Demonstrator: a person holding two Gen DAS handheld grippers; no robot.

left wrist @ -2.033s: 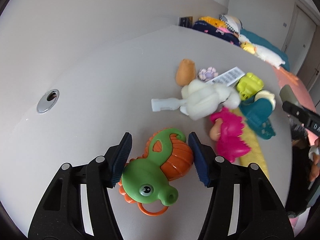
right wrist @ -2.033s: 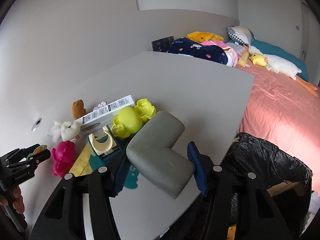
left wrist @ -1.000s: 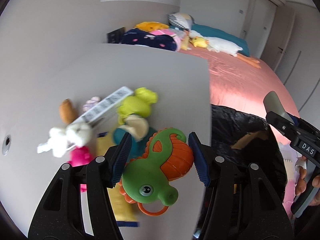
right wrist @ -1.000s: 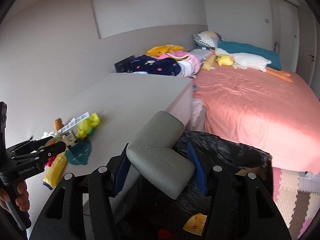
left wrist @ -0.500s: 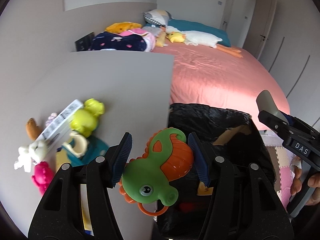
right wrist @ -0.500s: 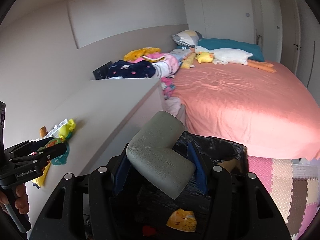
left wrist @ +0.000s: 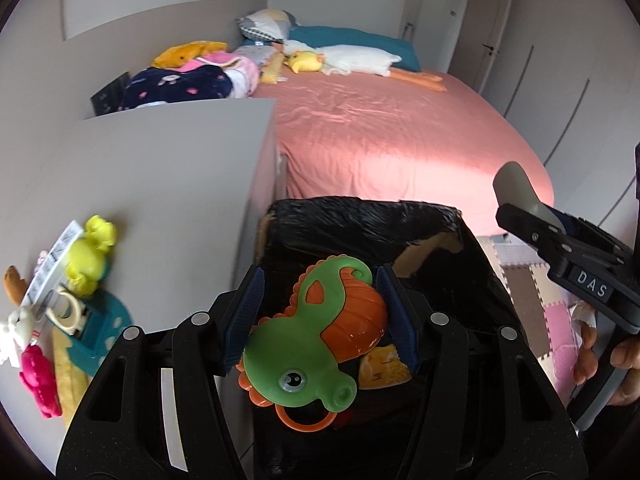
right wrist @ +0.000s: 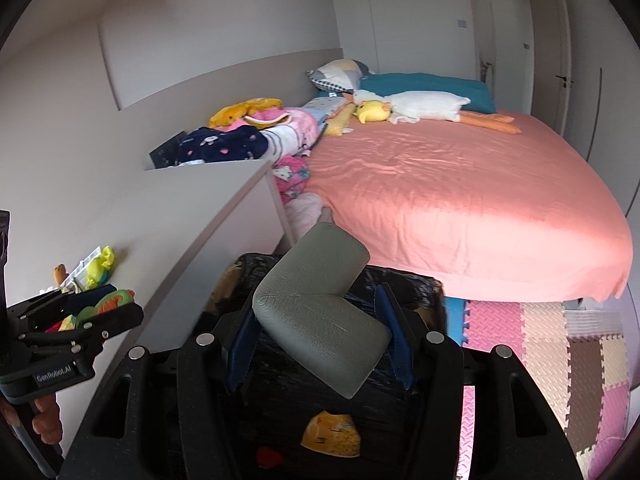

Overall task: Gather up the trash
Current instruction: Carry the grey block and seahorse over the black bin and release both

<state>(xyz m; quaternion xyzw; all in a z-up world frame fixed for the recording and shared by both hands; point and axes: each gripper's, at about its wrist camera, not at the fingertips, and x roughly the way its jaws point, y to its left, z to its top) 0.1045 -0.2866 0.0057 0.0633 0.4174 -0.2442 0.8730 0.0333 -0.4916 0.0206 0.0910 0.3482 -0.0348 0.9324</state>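
My left gripper [left wrist: 320, 316] is shut on a green and orange seahorse toy [left wrist: 320, 344] and holds it over the open black-lined trash bin [left wrist: 360, 224]. My right gripper [right wrist: 316, 340] is shut on a grey L-shaped foam corner guard [right wrist: 316, 308] and holds it above the same bin [right wrist: 400, 280]. A yellow wrapper [right wrist: 330, 434] lies inside the bin. In the left wrist view the right gripper [left wrist: 520, 204] is at the right, beyond the bin. In the right wrist view the left gripper [right wrist: 100, 304] is at the left with the toy.
A grey desk [left wrist: 160, 184] stands left of the bin, with several toys [left wrist: 86, 256] and a white box [left wrist: 52, 264] at its near left. A bed with a pink sheet [right wrist: 460, 200] lies behind the bin. Foam floor mats [right wrist: 560, 340] are at the right.
Both grippers have swung from the desk to above the trash bin, each still holding its object. The bin now lies directly under both.
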